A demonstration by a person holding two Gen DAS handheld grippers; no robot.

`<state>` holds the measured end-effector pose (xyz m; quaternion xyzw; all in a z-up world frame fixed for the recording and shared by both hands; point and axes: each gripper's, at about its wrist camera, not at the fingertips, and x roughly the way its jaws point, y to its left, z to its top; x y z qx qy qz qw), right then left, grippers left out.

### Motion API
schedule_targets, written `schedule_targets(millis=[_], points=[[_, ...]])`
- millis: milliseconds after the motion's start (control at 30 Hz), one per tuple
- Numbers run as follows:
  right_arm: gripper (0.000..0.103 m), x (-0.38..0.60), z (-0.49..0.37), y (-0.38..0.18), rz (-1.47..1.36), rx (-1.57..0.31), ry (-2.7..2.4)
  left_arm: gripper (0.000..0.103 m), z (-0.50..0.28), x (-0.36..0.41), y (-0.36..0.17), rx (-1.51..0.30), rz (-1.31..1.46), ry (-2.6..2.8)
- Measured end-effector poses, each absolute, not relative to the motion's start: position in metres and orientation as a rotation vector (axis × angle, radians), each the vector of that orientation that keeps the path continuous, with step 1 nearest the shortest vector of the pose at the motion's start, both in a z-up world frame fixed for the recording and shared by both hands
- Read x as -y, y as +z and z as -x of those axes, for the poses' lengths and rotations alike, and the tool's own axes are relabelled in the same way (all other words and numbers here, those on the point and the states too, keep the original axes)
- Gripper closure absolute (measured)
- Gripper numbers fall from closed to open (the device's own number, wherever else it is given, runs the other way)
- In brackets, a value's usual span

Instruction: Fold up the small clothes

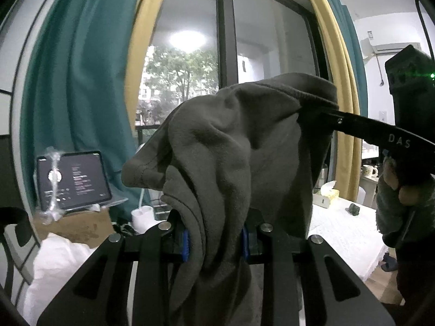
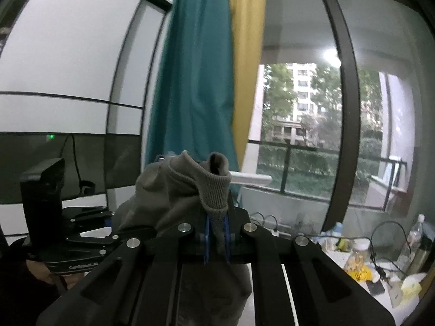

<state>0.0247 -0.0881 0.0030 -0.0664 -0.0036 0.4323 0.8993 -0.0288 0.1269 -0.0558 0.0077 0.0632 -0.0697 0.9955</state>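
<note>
Left claw (image 1: 216,244) clamps a bunched fold of the grey garment (image 1: 233,146); right claw (image 2: 216,240) pinches its ribbed cuff (image 2: 214,187), both raised.

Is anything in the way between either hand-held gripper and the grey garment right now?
Nothing visible. The left hand-held gripper is already shut on the grey garment, and the right hand-held gripper pinches its ribbed cuff.

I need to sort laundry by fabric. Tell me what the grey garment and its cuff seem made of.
Grey garment: looks like soft matte fleece or sweatshirt knit, with thick rounded folds and a stitched hem. Cuff: ribbed knit, fine vertical ridges showing, probably stretchy. The exact fibre cannot be told.
</note>
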Motion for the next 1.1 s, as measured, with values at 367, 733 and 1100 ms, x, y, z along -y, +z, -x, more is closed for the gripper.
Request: schedule_targets(millis=[367,733,1100], points=[[0.094,0.05,0.012,0.004,0.187,0.034,0.993,0.077,0.069,-0.16,-0.053,-0.114,-0.034,-0.072],[0.094,0.024,0.025,0.0,0.211,0.017,1.068,0.077,0.075,-0.185,-0.064,-0.139,-0.013,-0.052],[0.094,0.014,0.004,-0.01,0.188,-0.045,1.068,0.077,0.057,-0.193,-0.079,-0.181,0.0,-0.053]])
